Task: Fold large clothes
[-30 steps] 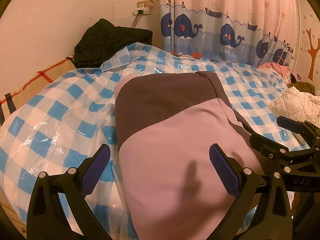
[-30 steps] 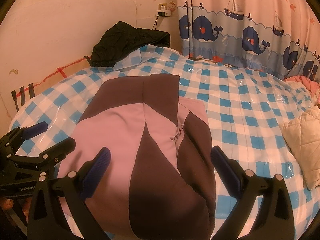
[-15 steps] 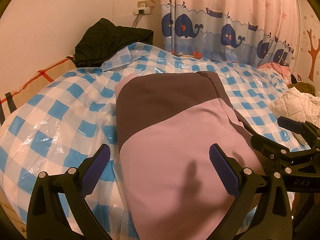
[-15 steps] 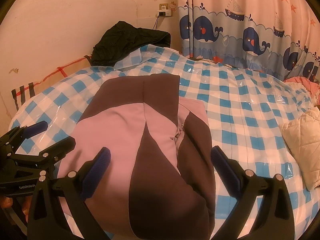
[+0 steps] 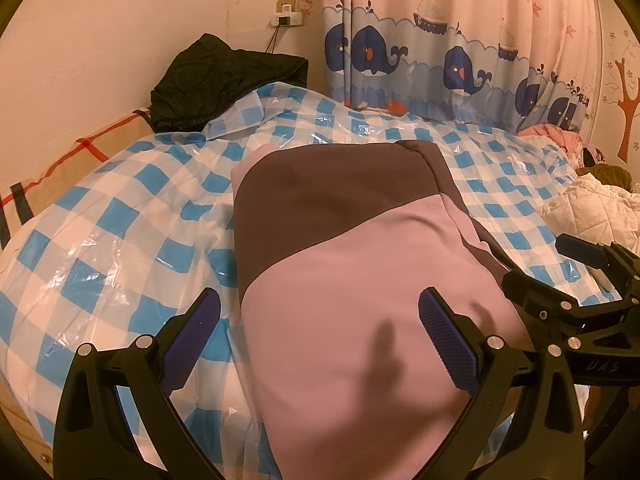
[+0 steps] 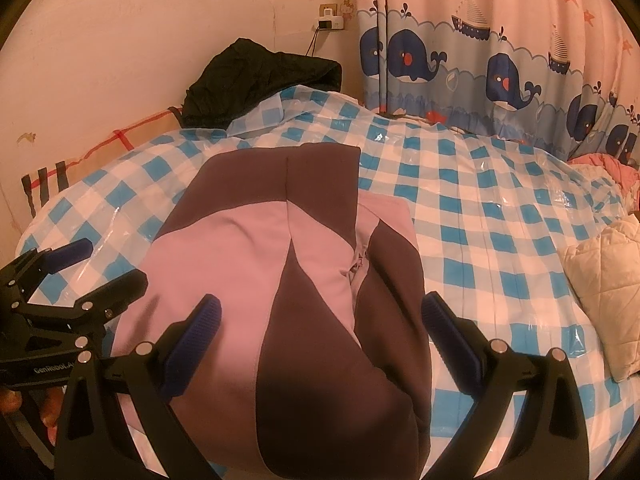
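Note:
A pink and dark brown garment point(image 5: 352, 264) lies folded into a long block on the blue-and-white checked bed cover point(image 5: 120, 232). In the right wrist view the same garment point(image 6: 288, 280) shows a zip seam near its right side. My left gripper point(image 5: 320, 320) hovers open over the garment's near left part, nothing between its fingers. My right gripper point(image 6: 320, 320) hangs open above the near end of the garment, also holding nothing. Each gripper shows at the edge of the other's view: the right gripper point(image 5: 576, 280), the left gripper point(image 6: 64, 280).
A black jacket point(image 5: 216, 80) is heaped at the head of the bed by the wall. A cream quilted garment point(image 6: 604, 288) lies at the right edge. A whale-print curtain point(image 5: 440, 52) hangs behind the bed. A wall socket point(image 5: 286, 16) sits above the jacket.

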Demonstrator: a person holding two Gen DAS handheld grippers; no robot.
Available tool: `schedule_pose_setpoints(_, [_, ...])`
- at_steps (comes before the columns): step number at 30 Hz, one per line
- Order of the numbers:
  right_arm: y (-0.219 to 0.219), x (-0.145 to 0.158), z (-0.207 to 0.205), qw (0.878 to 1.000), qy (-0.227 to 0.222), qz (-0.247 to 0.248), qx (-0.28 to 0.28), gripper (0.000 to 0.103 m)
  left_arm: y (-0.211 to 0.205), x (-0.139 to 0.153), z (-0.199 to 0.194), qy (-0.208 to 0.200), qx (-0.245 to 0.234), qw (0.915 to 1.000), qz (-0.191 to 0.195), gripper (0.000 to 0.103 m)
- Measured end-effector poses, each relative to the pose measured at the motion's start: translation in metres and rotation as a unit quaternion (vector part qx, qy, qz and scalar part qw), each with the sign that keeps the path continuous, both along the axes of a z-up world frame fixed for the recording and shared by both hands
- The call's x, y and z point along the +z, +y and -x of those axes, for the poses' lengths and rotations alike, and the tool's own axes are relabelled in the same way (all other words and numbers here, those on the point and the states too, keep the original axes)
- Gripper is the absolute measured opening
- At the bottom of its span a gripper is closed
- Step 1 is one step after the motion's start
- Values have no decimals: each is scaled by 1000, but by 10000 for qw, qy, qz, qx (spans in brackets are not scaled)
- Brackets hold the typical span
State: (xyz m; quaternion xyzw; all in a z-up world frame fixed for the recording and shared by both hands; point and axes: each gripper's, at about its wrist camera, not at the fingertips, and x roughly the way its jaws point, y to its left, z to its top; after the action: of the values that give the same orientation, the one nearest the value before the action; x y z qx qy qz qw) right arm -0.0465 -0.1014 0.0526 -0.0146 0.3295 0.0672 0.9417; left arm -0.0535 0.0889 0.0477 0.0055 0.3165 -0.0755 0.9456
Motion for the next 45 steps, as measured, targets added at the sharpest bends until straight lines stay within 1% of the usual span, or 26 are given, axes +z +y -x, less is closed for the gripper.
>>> schedule_pose_setpoints(7, [-9,-3,0,9999,124,74,36,96,3,-5,-2,99,18,9999,10,95])
schedule_pose_setpoints(13, [-14,-10,-7,9990,405,169,21,96,-2,-10,-5,244,-26,9997,-37,95])
schedule_pose_setpoints(18, [-16,-17,-13,9977,655,196,44,96,-6,-17,-10,535,-123,9984,-120,95])
schedule_pose_setpoints(23, [-19,-20,-17,9966,800,206,71,96,-8,-23,-17,793,-190,9965,-194,95])
schedule_pose_setpoints(37, [-19,-25,-24,9942,1043,227,110,96,-13,-28,-22,1023,-260,9939,-330,95])
schedule_pose_setpoints(45, [-19,-21,-24,9926,1185,252,130,96,-14,-25,-26,1283,-285,9908,-332,95])
